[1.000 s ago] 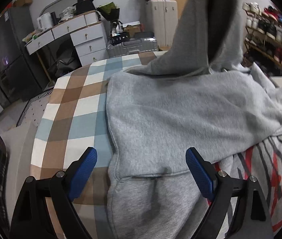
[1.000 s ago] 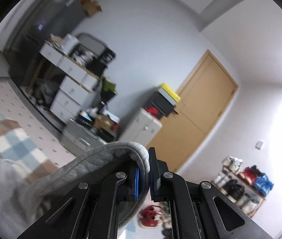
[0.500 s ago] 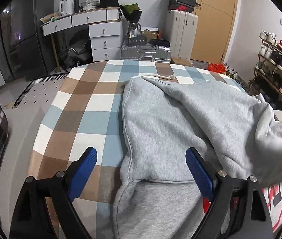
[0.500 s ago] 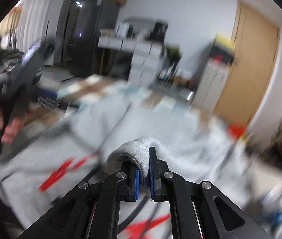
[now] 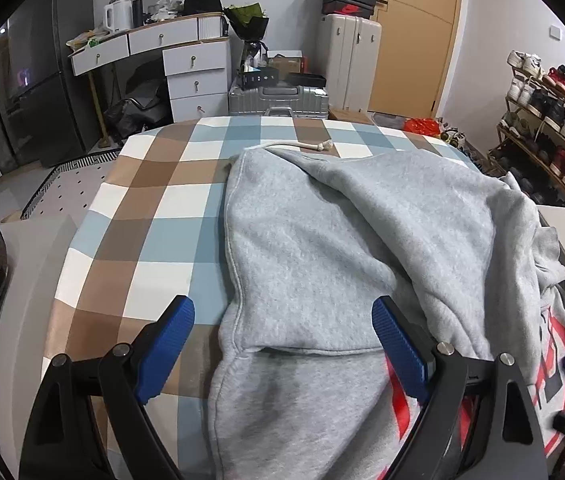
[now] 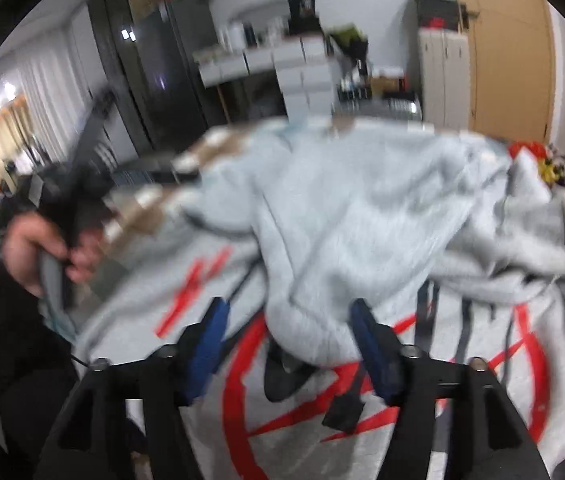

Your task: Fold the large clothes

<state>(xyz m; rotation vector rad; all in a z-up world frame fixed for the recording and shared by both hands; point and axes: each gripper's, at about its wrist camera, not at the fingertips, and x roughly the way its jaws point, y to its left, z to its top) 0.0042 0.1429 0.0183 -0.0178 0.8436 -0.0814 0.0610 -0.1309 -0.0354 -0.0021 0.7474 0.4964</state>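
Dropped from the opening right fingers (image 6: pixel 288 336), grey hoodie (image 5: pixel 322 248) lies flat; left fingers (image 5: pixel 280 344) gape empty.

A grey hoodie (image 5: pixel 342 248) is lying over a checked cloth (image 5: pixel 154 216) showing brown, pale blue and white squares. Red and black print (image 6: pixel 322 396) is showing on the hoodie's near right part. Both tongs (image 5: pixel 278 344) (image 6: pixel 286 344) are wearing blue pads on black arms. A white drawstring (image 5: pixel 302 145) is trailing at the far edge.

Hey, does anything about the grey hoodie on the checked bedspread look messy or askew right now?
Yes. The grey hoodie has its folded-over sleeve lying crooked and bunched toward the right edge, and its white drawstring trails loose onto the checked bedspread.
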